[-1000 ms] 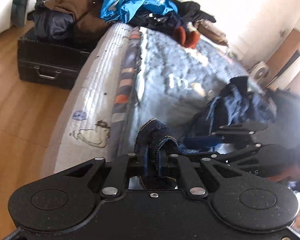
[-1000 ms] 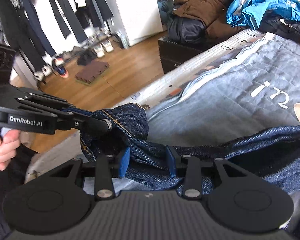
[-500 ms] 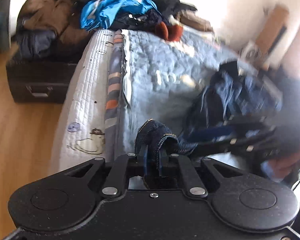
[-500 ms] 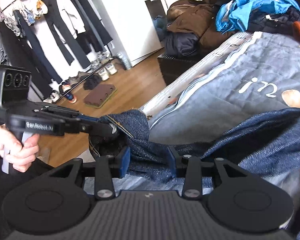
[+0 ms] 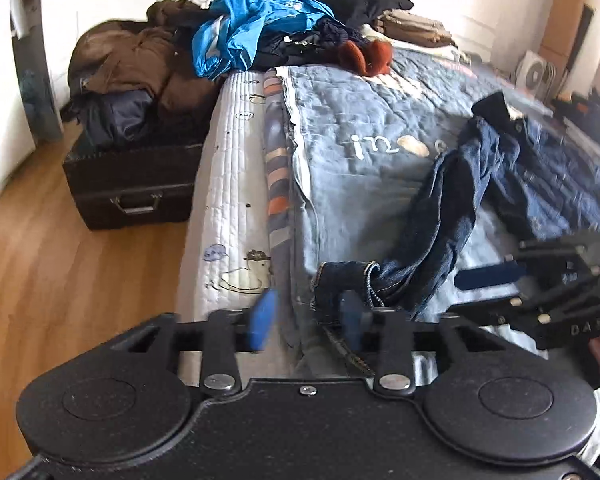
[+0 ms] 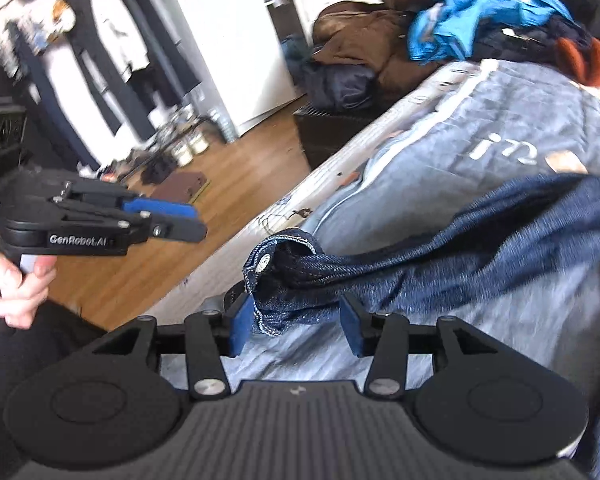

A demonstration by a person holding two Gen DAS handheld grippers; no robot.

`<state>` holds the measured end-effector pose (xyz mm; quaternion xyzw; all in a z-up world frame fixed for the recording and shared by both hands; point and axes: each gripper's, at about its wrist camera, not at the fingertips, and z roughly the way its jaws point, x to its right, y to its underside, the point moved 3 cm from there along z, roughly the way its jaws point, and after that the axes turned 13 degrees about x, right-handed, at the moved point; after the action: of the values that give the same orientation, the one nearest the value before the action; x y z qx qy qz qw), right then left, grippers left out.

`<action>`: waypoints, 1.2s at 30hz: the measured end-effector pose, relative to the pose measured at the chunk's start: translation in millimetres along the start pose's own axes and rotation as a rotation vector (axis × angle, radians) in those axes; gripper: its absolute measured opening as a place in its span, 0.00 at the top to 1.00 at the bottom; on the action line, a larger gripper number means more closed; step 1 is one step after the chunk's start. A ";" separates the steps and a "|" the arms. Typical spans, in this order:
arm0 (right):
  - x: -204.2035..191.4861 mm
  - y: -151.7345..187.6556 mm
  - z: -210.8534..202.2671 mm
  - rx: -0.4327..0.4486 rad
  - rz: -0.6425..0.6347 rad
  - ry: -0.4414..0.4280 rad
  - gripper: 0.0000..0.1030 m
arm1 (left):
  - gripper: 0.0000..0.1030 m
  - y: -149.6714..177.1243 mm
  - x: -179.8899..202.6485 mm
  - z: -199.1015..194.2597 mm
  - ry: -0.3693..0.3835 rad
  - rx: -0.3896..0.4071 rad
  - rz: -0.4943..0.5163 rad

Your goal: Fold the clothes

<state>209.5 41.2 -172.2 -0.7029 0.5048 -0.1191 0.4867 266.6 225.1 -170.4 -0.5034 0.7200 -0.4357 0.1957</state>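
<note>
A dark blue denim garment (image 5: 452, 208) lies stretched across the grey-blue quilt (image 5: 360, 120) on the bed. Its buttoned sleeve cuff (image 5: 340, 276) rests at the bed's near edge. My left gripper (image 5: 306, 320) is opening; the cuff lies just past its right pad and nothing is pinched. In the right wrist view the left gripper (image 6: 198, 222) hangs over the floor, clear of the cuff (image 6: 278, 264). My right gripper (image 6: 296, 328) is also opening, with the slack cuff between its blue pads and no firm pinch showing. It appears at the right edge as well, the right gripper (image 5: 460, 294).
A heap of clothes (image 5: 260, 36) with a bright blue jacket covers the head of the bed. Brown coats (image 5: 132, 64) lie on a black case (image 5: 132, 192) on the wooden floor. A rack of hanging clothes (image 6: 80, 60) stands by the wall. A hand (image 6: 16, 292) holds the left gripper.
The left gripper let go of the cuff, spread its jaws and drew away to the left. The cuff dropped onto the bed edge. The right jaws widened around the denim.
</note>
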 end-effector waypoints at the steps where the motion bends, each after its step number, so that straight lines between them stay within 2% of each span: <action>1: -0.4 1.9 -2.9 0.015 0.021 0.006 0.55 | 0.52 0.2 -2.0 3.4 0.019 0.000 -0.034; 6: -1.2 8.5 -26.3 0.091 0.093 0.037 0.55 | 0.53 4.6 -15.7 36.5 0.028 -0.029 -0.103; 10: 0.3 12.3 -45.4 0.133 0.131 0.058 0.55 | 0.54 9.0 -41.4 54.7 0.084 -0.051 -0.273; 13: 3.0 14.0 -54.3 0.142 0.153 0.082 0.54 | 0.54 15.5 -46.1 60.2 0.158 -0.085 -0.336; 18: 0.7 11.4 -57.8 0.134 0.157 0.116 0.54 | 0.56 16.4 -37.8 62.9 0.172 -0.092 -0.308; 21: -5.3 8.8 -60.2 0.151 0.157 0.100 0.54 | 0.70 11.4 -23.2 61.9 0.203 -0.078 -0.238; 24: -10.3 7.8 -61.7 0.162 0.158 0.087 0.54 | 0.70 9.1 -3.8 63.3 0.221 -0.075 -0.132; 26: -11.6 7.5 -61.9 0.165 0.164 0.081 0.54 | 0.69 11.0 -1.7 68.8 0.209 -0.094 -0.112; 28: -12.8 7.8 -62.2 0.167 0.169 0.077 0.54 | 0.56 13.9 -6.2 74.1 0.202 -0.110 -0.131; 30: -14.6 8.4 -63.4 0.168 0.171 0.076 0.54 | 0.50 16.3 -12.4 79.3 0.214 -0.133 -0.177; 33: -15.5 9.8 -64.1 0.163 0.173 0.074 0.54 | 0.53 17.4 -18.1 83.0 0.283 -0.146 -0.265; 35: -15.8 10.1 -64.9 0.165 0.176 0.074 0.54 | 0.59 14.9 -9.0 77.1 0.291 -0.116 -0.205; 36: -15.9 10.2 -65.5 0.166 0.178 0.074 0.54 | 0.65 13.2 -3.2 72.5 0.289 -0.099 -0.159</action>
<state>153.0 17.2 -142.7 -0.6076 0.5713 -0.1427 0.5330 312.8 198.3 -221.2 -0.5000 0.7189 -0.4819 0.0299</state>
